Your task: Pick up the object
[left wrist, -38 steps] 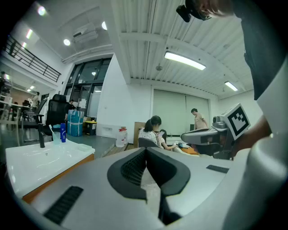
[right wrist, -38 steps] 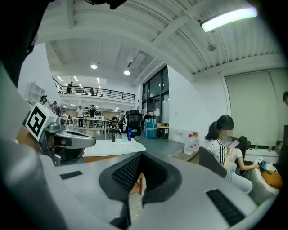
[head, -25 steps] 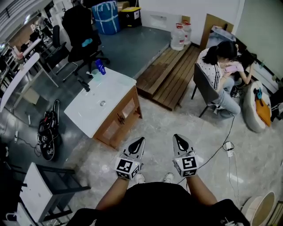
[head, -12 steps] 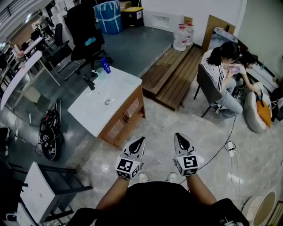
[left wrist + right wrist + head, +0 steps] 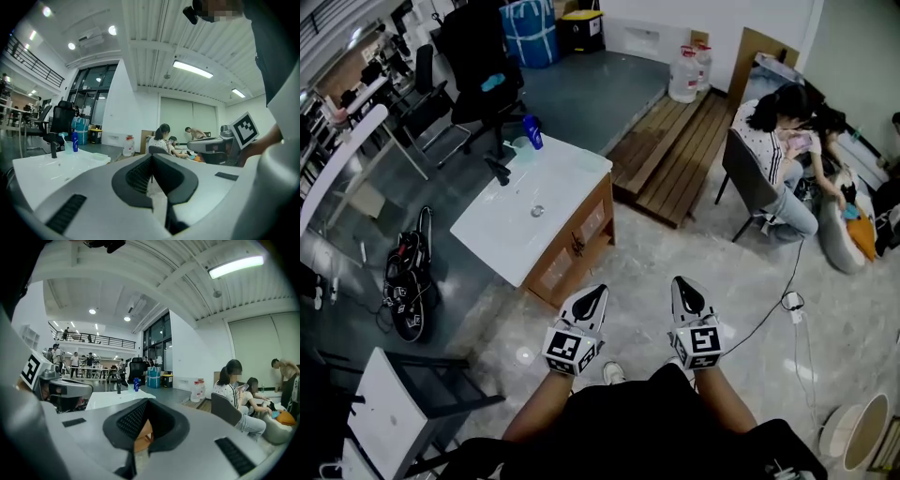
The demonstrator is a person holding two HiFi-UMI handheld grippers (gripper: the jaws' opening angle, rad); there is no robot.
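A white sink vanity on a wooden cabinet stands ahead and to the left. On its far end are a blue bottle, a pale cup and a black faucet. My left gripper and right gripper hang side by side over the marble floor, well short of the vanity. Both are shut with nothing between the jaws. In the left gripper view the left gripper points past the blue bottle. In the right gripper view the right gripper has the blue bottle far off.
A seated person on a dark chair is at the right. A wooden platform lies beyond the vanity. A black office chair stands behind it. A cable with a plug crosses the floor at right; a black bag lies left.
The vanity and the floor have slid down and to the right in the head view, so the vanity is nearer. Both grippers keep their places, shut.
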